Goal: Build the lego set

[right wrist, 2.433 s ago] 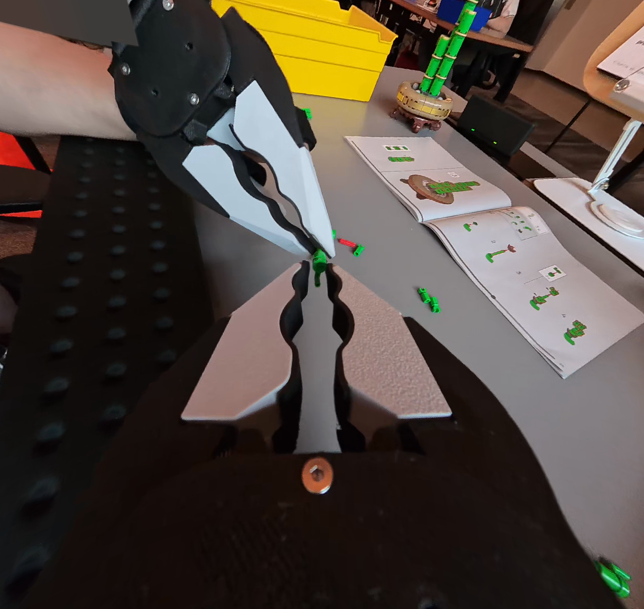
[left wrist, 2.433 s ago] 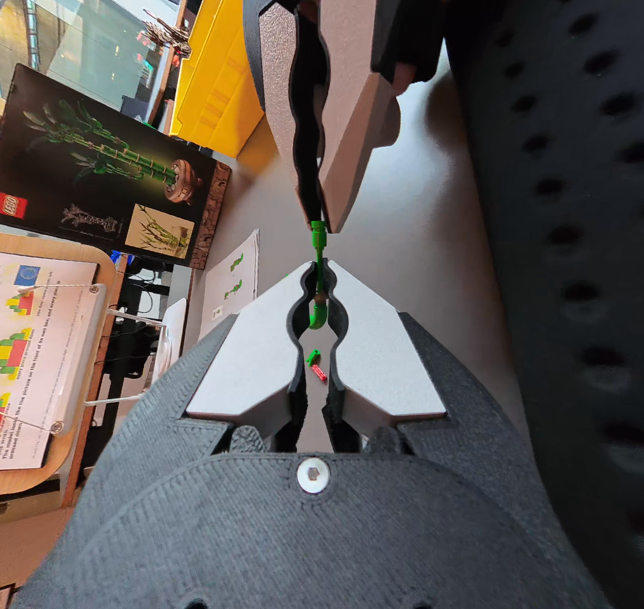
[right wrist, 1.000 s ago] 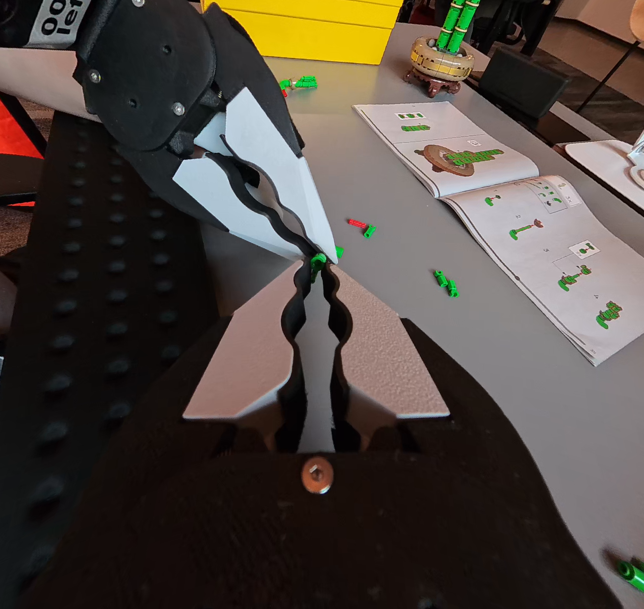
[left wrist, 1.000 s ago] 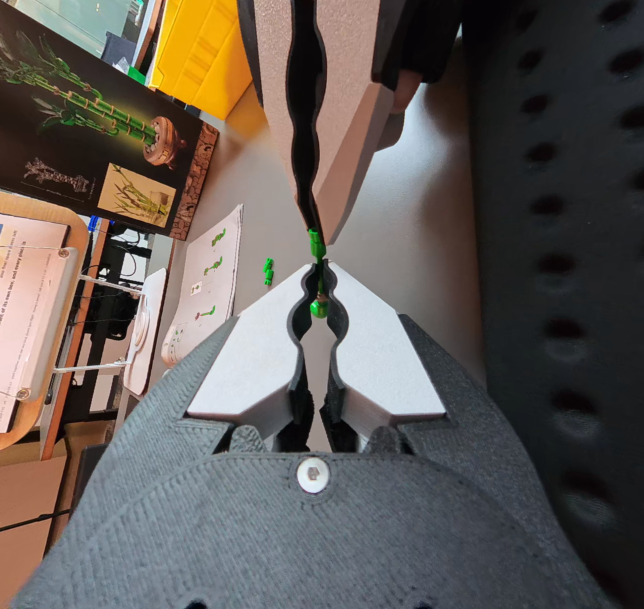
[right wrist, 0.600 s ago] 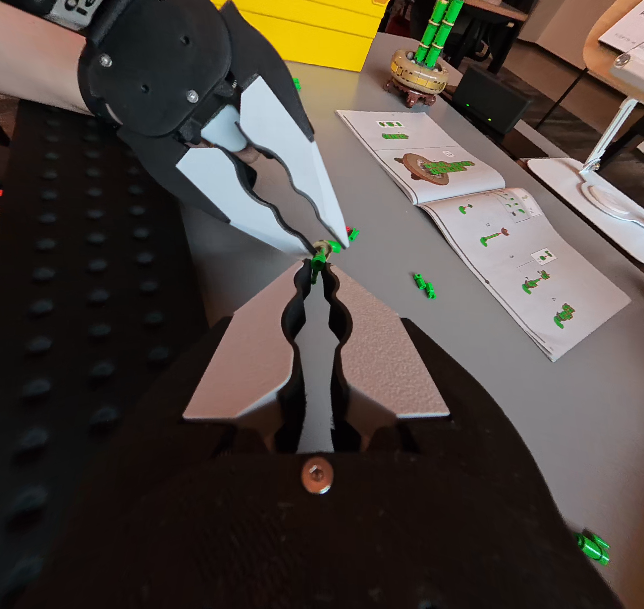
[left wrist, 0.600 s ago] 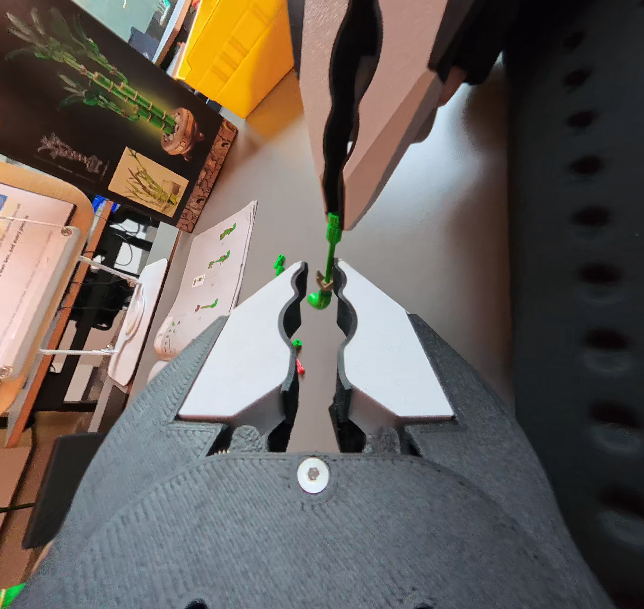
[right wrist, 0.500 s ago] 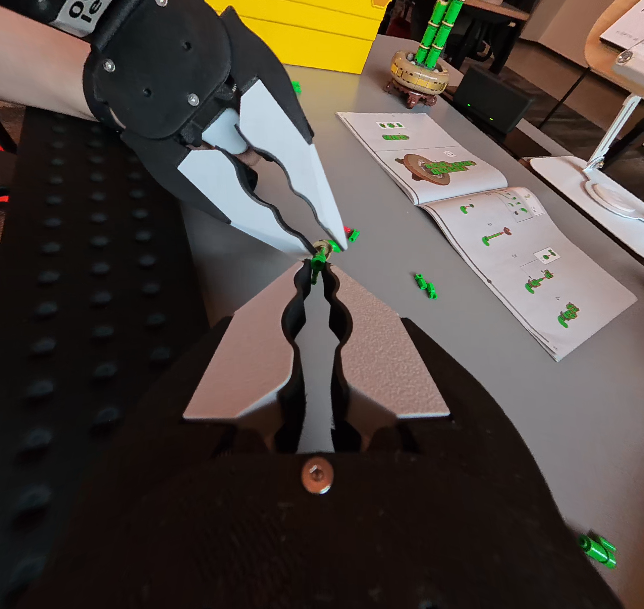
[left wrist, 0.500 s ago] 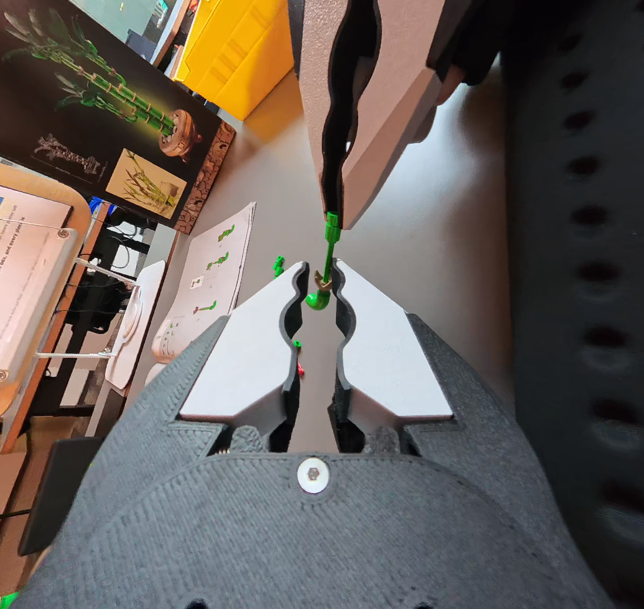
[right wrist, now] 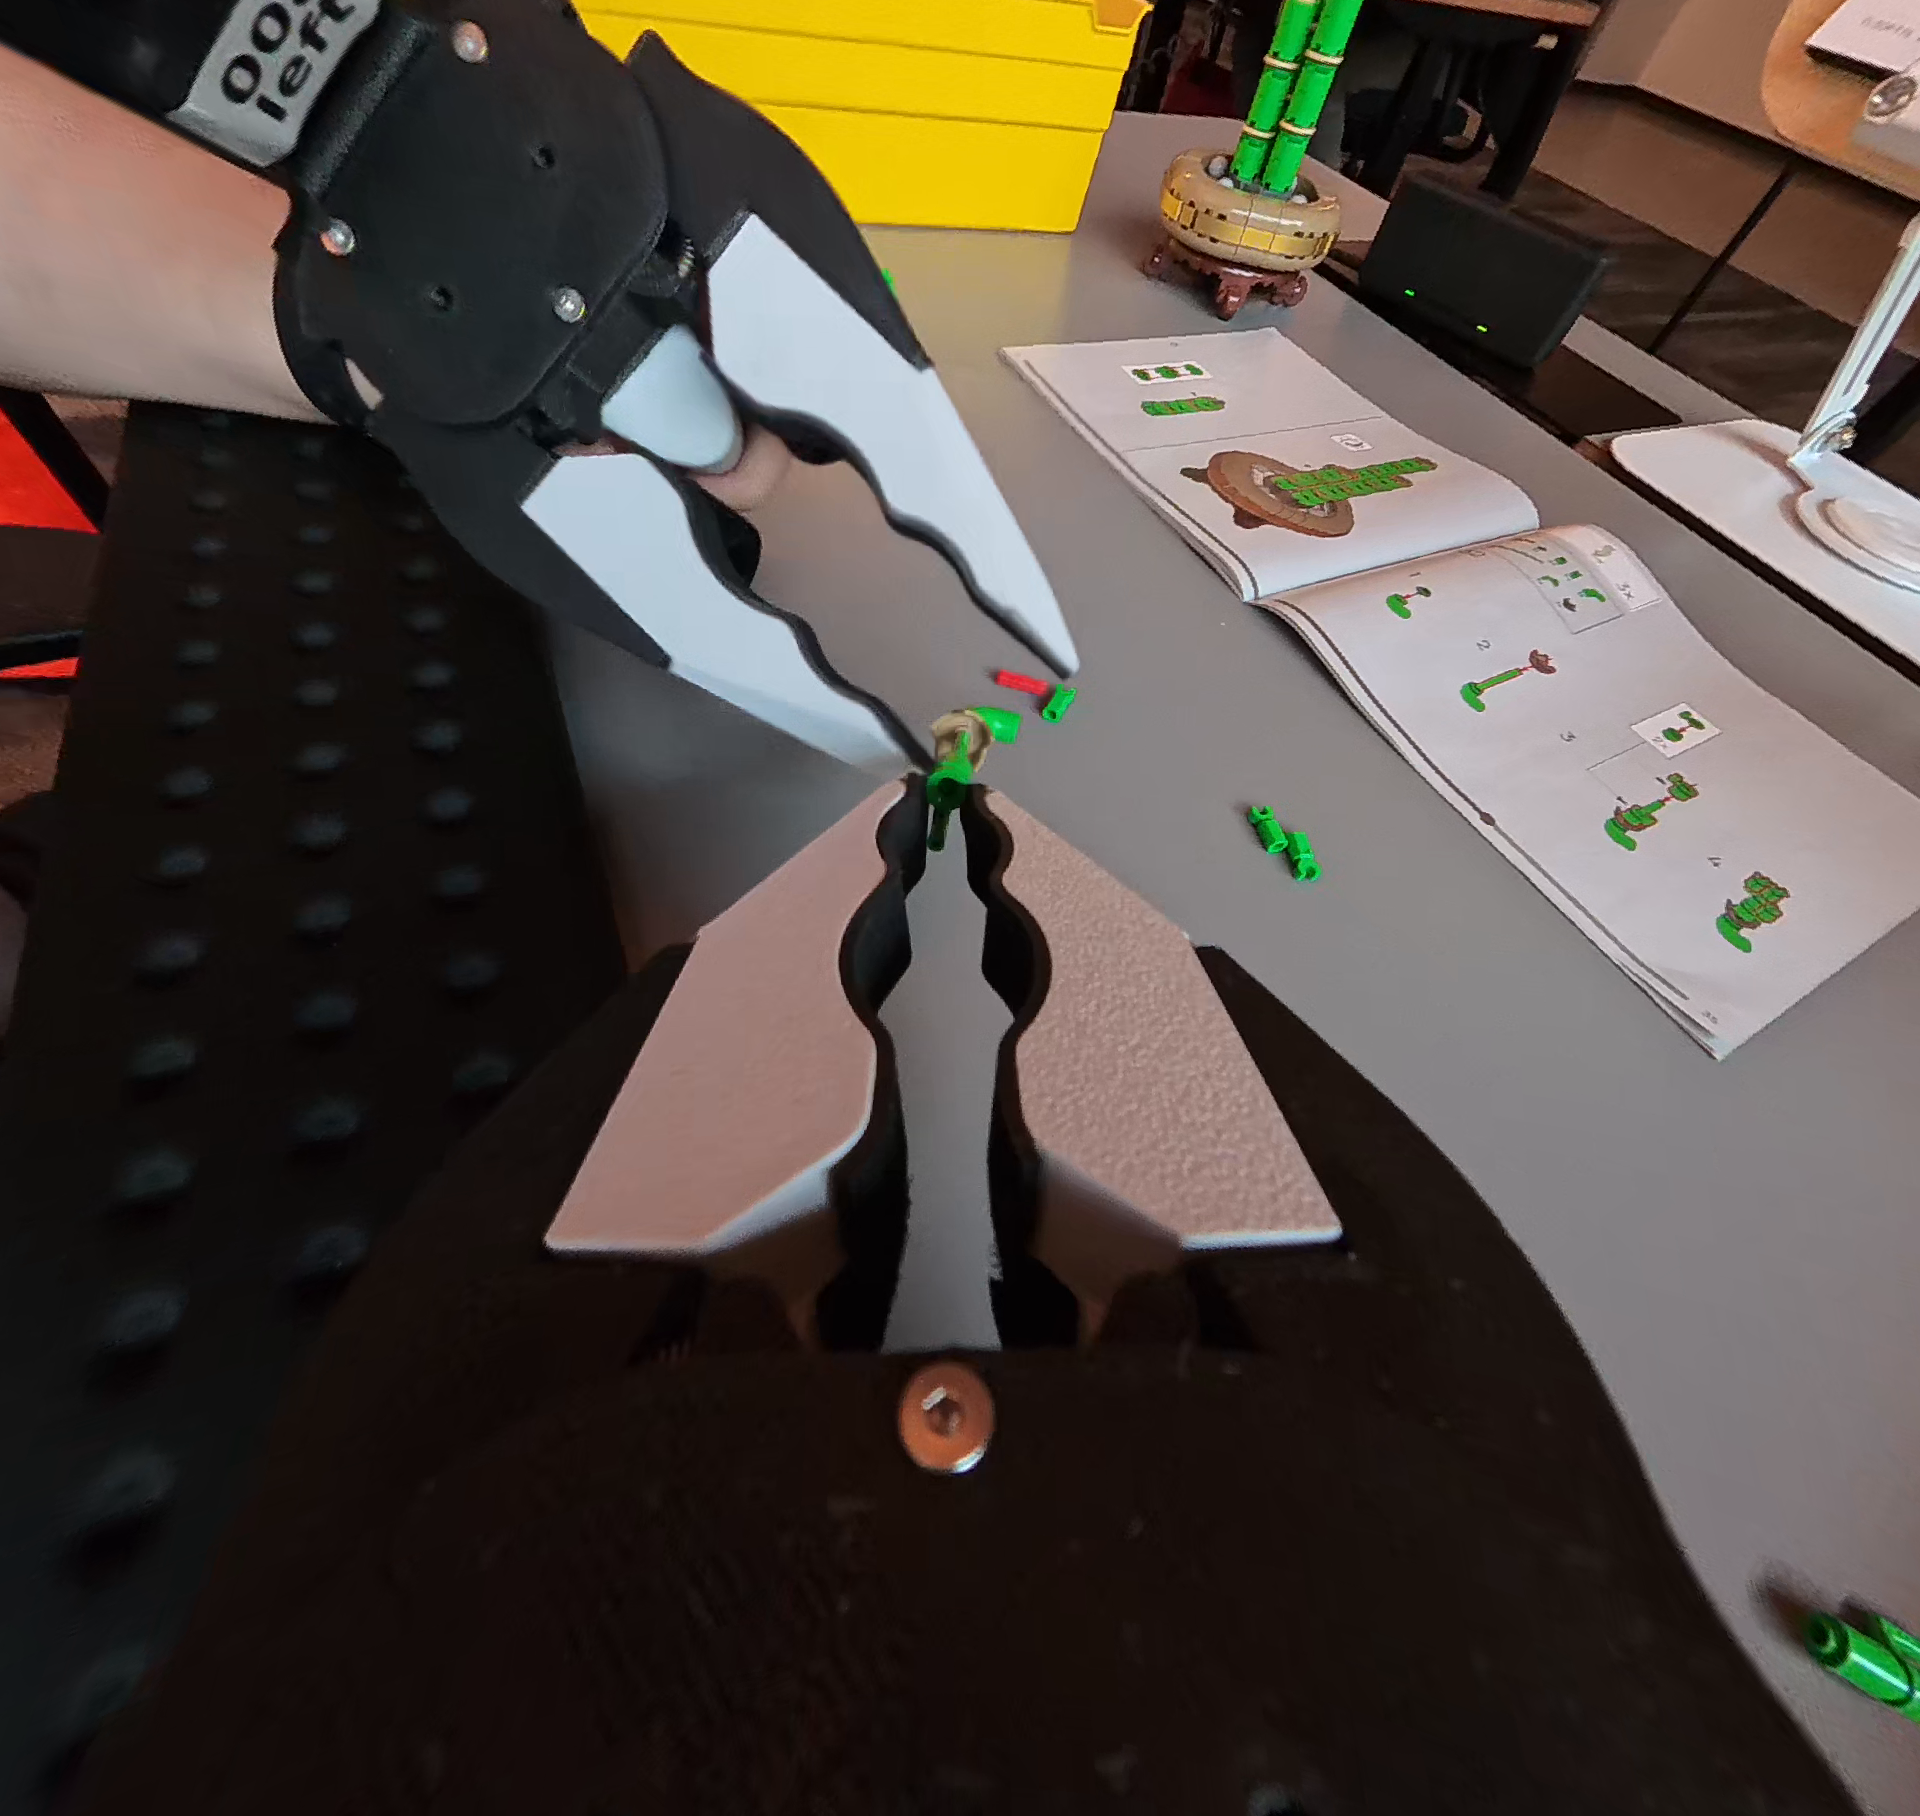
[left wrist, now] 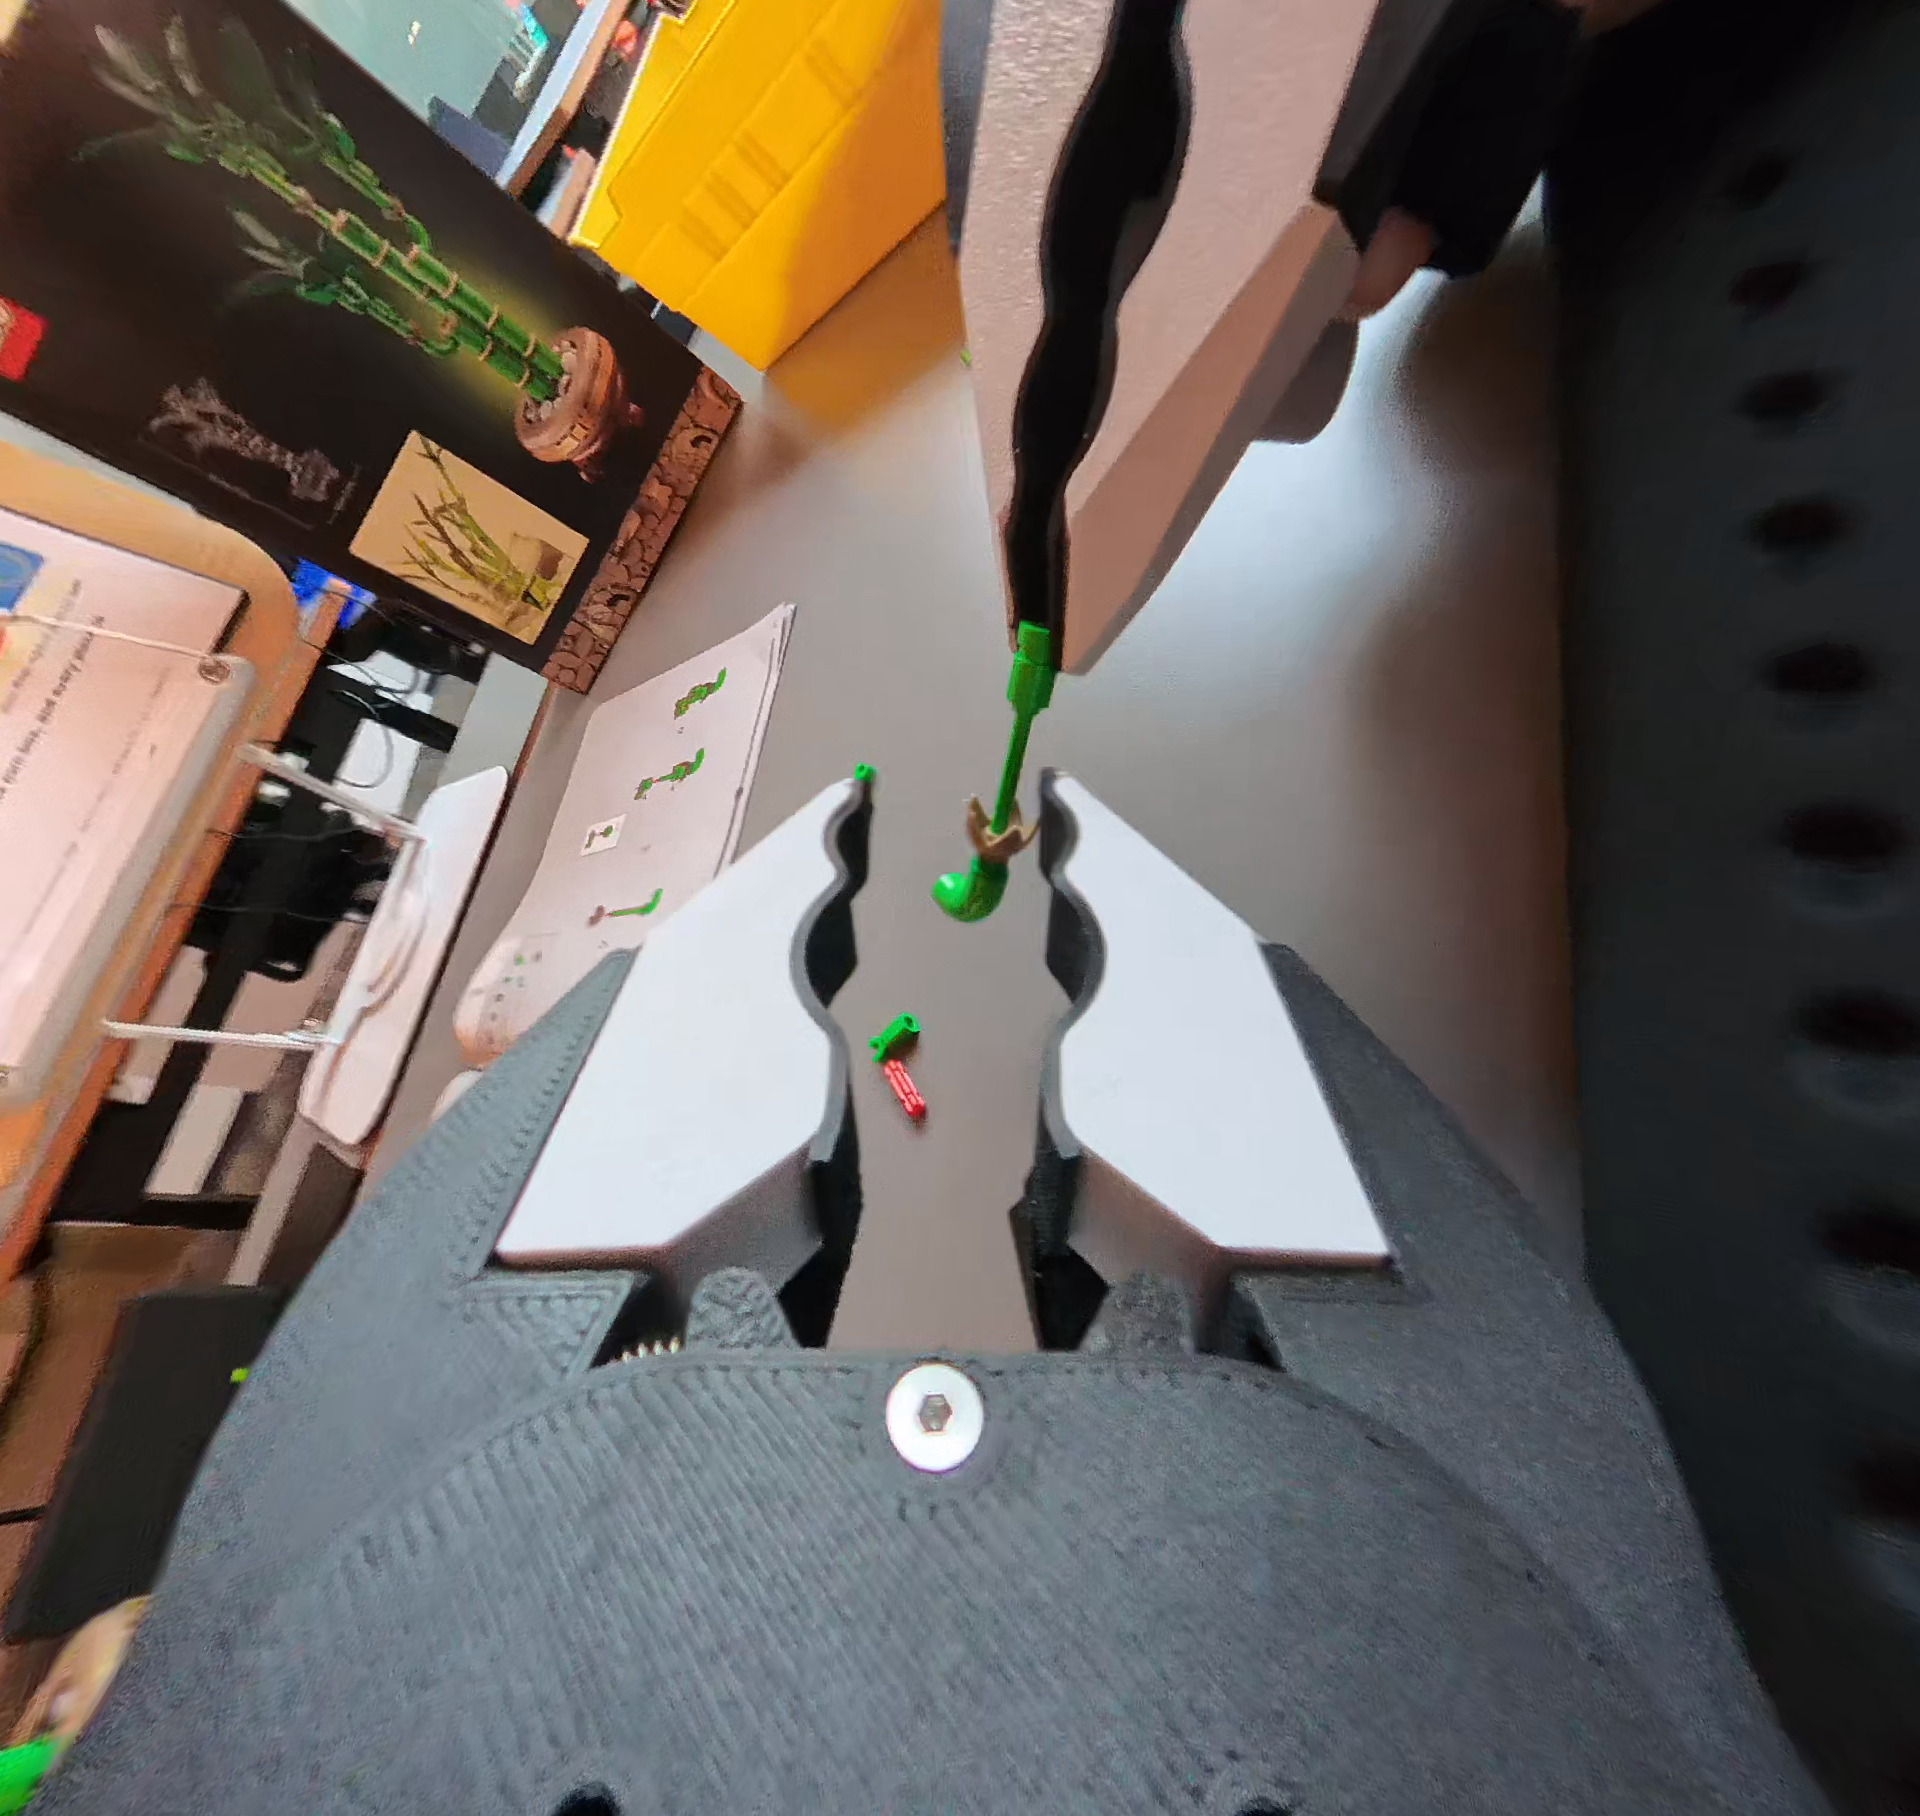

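A thin green lego stem [left wrist: 1011,758] with a tan collar and a curved green end [right wrist: 997,722] hangs in the air above the grey table [right wrist: 1299,1091]. My right gripper [right wrist: 940,816] is shut on the stem's far end; it also shows in the left wrist view [left wrist: 1044,649], coming in from above. My left gripper [left wrist: 956,790] is open, its jaws on either side of the stem's curved end without touching it. It also shows open in the right wrist view [right wrist: 992,717].
A small green piece [right wrist: 1058,701] and a red pin [right wrist: 1013,680] lie under the grippers, and a green pair [right wrist: 1283,841] to the right. An open instruction booklet [right wrist: 1455,623], a bamboo model [right wrist: 1257,197], a yellow bin [right wrist: 883,52] and a black studded mat [right wrist: 260,831] surround them. My two grippers' fingertips are within a few centimetres of each other.
My left gripper has opened and let go of the stem's curved end. My right gripper still holds the stem.
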Demonstrator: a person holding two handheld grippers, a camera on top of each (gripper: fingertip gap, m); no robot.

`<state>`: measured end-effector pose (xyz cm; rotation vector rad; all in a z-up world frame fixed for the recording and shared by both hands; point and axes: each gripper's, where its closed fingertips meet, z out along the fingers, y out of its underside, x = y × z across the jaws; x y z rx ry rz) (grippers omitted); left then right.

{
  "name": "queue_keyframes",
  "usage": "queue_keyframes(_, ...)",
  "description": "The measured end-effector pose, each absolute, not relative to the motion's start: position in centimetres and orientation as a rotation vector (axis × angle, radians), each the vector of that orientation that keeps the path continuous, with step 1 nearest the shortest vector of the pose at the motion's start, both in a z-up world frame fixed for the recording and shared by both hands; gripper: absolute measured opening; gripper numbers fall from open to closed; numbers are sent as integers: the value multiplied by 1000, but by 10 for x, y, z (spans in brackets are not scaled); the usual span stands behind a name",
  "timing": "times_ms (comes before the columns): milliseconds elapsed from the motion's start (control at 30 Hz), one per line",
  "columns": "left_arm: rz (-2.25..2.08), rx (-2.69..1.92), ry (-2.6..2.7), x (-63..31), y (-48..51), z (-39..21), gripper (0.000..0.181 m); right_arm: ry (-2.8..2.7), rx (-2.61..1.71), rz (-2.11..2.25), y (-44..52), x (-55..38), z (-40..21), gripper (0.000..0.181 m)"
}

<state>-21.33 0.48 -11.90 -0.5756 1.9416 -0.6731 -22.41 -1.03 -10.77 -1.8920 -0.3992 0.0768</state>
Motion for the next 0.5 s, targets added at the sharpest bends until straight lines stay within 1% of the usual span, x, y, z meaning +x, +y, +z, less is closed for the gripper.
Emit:
queue_keyframes(133,-786,-670,2003,-217,8,-124,48,-355,-1865,119,-11,-221,-102,6)
queue_keyframes(200,-768,-672,2026,-218,14,-128,40,-347,-1856,135,-12,-221,-100,6)
queue_keyframes(300,-721,-572,2015,-219,10,-127,13,-352,-1862,163,-12,-223,-102,6)
queue_keyframes(333,-688,-545,2019,-219,9,-130,9,-353,-1864,169,-12,-223,-102,5)
queue_keyframes(500,-578,-452,2032,-218,10,-140,8,-367,-1894,183,-12,-225,-109,6)
